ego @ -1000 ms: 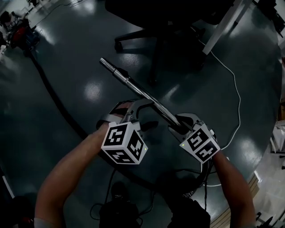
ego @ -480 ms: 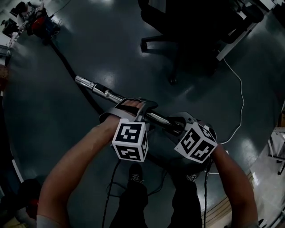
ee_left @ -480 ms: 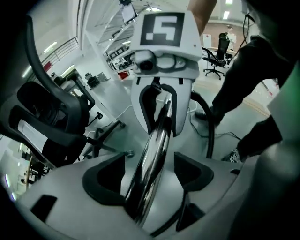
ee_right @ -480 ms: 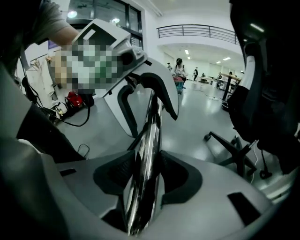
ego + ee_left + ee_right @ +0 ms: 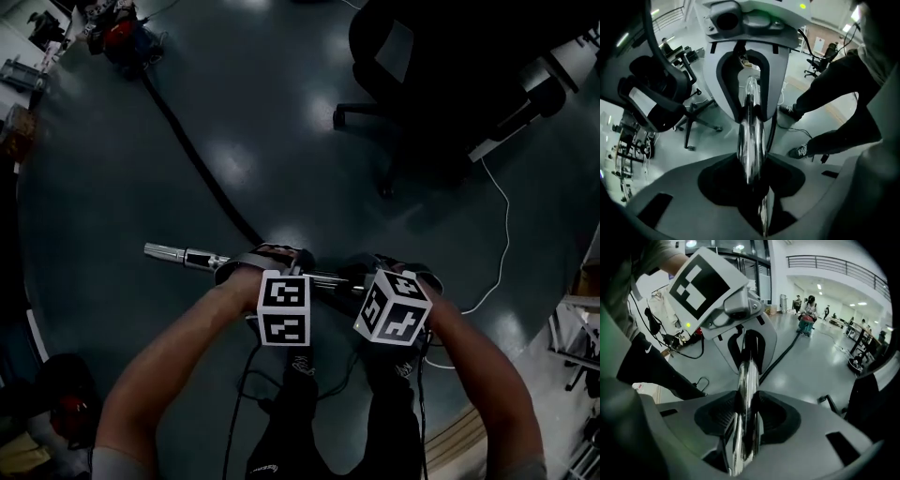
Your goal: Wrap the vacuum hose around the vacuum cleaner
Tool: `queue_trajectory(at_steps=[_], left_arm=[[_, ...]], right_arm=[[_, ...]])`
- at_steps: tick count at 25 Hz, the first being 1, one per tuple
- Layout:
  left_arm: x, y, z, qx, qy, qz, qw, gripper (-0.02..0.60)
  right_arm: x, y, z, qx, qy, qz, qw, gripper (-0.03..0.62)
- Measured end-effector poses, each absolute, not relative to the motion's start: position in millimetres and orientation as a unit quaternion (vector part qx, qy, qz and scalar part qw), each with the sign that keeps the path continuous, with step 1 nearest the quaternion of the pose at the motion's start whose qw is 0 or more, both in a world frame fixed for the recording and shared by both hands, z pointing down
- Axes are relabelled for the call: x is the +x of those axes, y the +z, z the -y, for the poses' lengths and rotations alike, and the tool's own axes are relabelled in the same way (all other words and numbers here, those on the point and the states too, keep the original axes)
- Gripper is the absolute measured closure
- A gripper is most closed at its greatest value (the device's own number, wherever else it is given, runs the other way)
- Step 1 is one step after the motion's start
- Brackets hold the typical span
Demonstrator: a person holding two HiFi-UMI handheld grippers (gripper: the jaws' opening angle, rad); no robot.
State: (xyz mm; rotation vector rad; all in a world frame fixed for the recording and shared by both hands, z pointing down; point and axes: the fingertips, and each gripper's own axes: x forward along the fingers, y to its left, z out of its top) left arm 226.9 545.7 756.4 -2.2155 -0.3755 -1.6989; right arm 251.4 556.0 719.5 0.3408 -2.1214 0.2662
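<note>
A chrome vacuum wand (image 5: 183, 256) lies level across the head view, tip to the left. Its black hose (image 5: 192, 159) runs over the dark floor to the red vacuum cleaner (image 5: 122, 37) at the far upper left. My left gripper (image 5: 272, 260) is shut on the wand (image 5: 750, 136), its jaws having just been closing round it. Close to its right, my right gripper (image 5: 370, 274) is shut on the same wand (image 5: 747, 394), jaws also just closing. In the right gripper view the hose (image 5: 780, 357) leads away to the vacuum cleaner (image 5: 806, 326).
A black office chair (image 5: 422, 84) stands at the upper right beside a white desk leg (image 5: 525, 117). A white cable (image 5: 502, 234) curves over the floor on the right. The person's legs and shoes (image 5: 300, 366) and dark cables are below the grippers.
Both grippers have risen with the wand. The wand has swung from a diagonal pointing up-left to nearly level pointing left. The vacuum cleaner has come further into the view.
</note>
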Motion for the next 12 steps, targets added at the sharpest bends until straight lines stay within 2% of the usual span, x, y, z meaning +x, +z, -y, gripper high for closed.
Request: queue_trajectory(at_steps=[7, 12], left_arm=[[172.0, 727.2, -558.9, -0.792, -0.592, 0.085, 0.12, 0.419], [122.3, 696.6, -563.1, -0.805, -0.589, 0.038, 0.061, 0.419]], right_arm=[[207.1, 676.3, -567.0, 0.131, 0.08, 0.865, 0.478, 0.439], [206.5, 594.1, -576.5, 0.203, 0.119, 0.87, 0.433, 0.439]])
